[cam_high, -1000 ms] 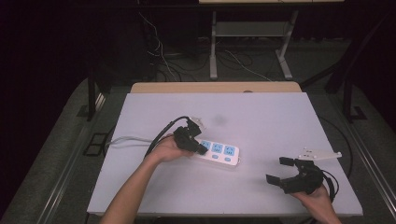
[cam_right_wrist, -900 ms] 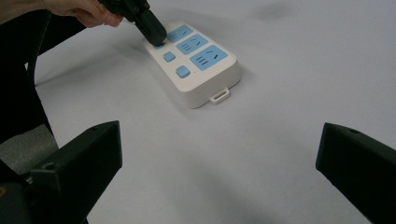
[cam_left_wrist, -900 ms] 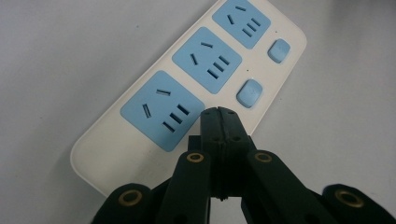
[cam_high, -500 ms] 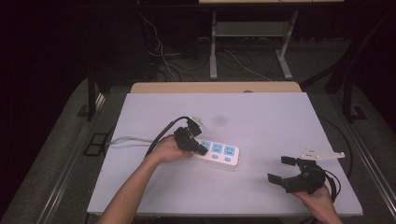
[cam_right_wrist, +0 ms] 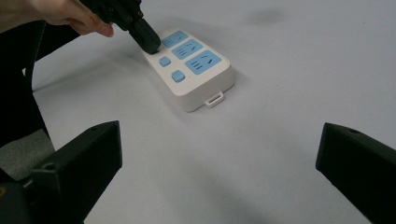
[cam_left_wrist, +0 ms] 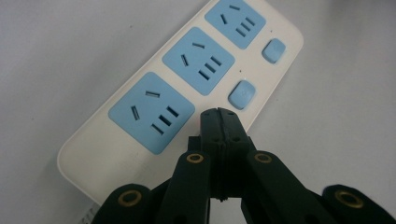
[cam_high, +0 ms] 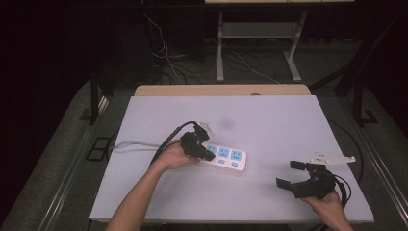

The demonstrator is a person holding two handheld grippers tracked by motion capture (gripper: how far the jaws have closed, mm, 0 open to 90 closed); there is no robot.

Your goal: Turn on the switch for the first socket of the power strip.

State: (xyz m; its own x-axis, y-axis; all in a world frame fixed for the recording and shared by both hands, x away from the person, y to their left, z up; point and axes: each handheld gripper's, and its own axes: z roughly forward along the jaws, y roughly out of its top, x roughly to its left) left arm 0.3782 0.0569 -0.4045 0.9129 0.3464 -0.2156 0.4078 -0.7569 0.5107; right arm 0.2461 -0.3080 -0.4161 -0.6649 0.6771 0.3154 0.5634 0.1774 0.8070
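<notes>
A white power strip (cam_high: 230, 157) with three blue sockets and small blue buttons (cam_left_wrist: 243, 93) lies near the middle of the white table (cam_high: 269, 120). My left gripper (cam_high: 210, 156) is shut with nothing between its jaws. Its joined tips (cam_left_wrist: 218, 116) sit at the strip's near edge, beside the first socket (cam_left_wrist: 152, 112) and in line with the buttons. In the right gripper view that same black tip (cam_right_wrist: 152, 44) covers the end of the button row on the strip (cam_right_wrist: 201, 79). My right gripper (cam_high: 290, 174) hovers open at the table's front right, its jaws wide apart (cam_right_wrist: 219, 144) and pointing toward the strip.
The strip's grey cord (cam_high: 130, 143) runs off the table's left edge, and a black cable (cam_high: 168, 137) loops behind the left hand. A wooden board (cam_high: 221, 90) borders the far edge. Beyond it are floor cables and a metal stand (cam_high: 255, 53).
</notes>
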